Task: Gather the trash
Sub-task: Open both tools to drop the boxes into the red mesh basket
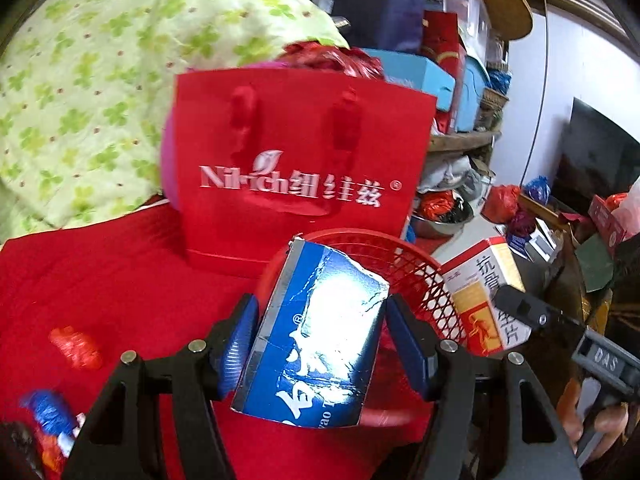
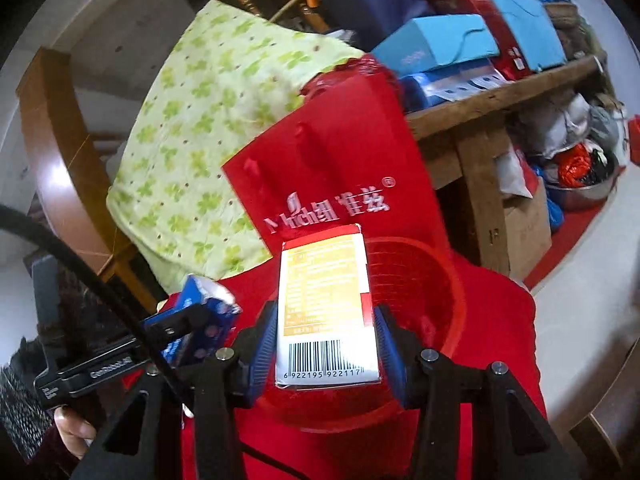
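My left gripper (image 1: 320,332) is shut on a crushed blue box (image 1: 316,336) and holds it over the near rim of a red mesh basket (image 1: 424,276). My right gripper (image 2: 326,342) is shut on a white and orange medicine box (image 2: 326,308) with a barcode, held above the same red basket (image 2: 420,280). The medicine box (image 1: 486,292) and the right gripper also show at the right of the left wrist view. The blue box (image 2: 208,316) in the left gripper shows at the left of the right wrist view.
A red paper bag (image 1: 296,168) with white lettering stands behind the basket on a red cloth (image 1: 100,280). Small red (image 1: 76,346) and blue (image 1: 48,408) wrappers lie on the cloth at the left. A green clover-print quilt (image 1: 100,60) lies behind. A cluttered wooden shelf (image 2: 492,96) is at the right.
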`<state>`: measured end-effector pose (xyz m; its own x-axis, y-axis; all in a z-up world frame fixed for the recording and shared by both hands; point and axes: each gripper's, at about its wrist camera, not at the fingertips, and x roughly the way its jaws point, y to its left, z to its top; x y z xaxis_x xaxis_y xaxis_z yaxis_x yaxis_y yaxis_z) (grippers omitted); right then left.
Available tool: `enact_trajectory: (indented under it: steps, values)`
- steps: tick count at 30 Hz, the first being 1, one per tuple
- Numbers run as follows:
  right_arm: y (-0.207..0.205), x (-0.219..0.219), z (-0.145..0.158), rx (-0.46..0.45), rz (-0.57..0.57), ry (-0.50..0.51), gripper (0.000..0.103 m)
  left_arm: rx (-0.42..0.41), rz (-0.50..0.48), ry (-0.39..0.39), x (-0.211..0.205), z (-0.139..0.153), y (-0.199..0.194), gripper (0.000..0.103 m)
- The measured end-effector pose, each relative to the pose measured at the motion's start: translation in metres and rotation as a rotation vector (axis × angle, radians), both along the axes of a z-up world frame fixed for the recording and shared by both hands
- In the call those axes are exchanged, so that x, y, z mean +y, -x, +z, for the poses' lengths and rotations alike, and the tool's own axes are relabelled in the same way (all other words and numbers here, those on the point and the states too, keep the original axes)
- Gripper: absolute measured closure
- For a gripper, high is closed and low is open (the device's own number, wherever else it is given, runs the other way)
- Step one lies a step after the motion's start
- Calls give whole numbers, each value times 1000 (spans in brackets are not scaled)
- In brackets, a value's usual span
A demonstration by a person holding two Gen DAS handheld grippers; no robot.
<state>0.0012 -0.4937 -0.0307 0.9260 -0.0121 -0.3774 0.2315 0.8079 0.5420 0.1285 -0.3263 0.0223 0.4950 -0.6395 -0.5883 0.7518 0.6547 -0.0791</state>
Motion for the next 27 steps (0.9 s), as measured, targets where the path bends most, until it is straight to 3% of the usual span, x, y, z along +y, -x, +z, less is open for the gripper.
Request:
enact_trajectory:
  steps: [3, 6, 8, 19, 23, 27]
  values:
    - [-10, -12, -9, 13, 0, -51, 49, 50, -13, -13, -26, -11, -10, 34]
    - [-17, -18, -19, 25, 13, -94, 37, 63, -3, -36, -30, -22, -11, 33]
    - [-19, -19, -23, 22, 23, -102, 35, 62, 3, -43, -25, -27, -10, 33]
    - [-13, 18, -20, 20, 61, -33, 35, -150, 229, -202, 52, -16, 13, 27]
    - [-12, 41, -9, 4, 101, 1, 35, -216, 303, -225, 89, -7, 23, 27]
    - [-15, 75, 7, -19, 165, 53, 35, -231, 350, -228, 121, -2, 28, 26]
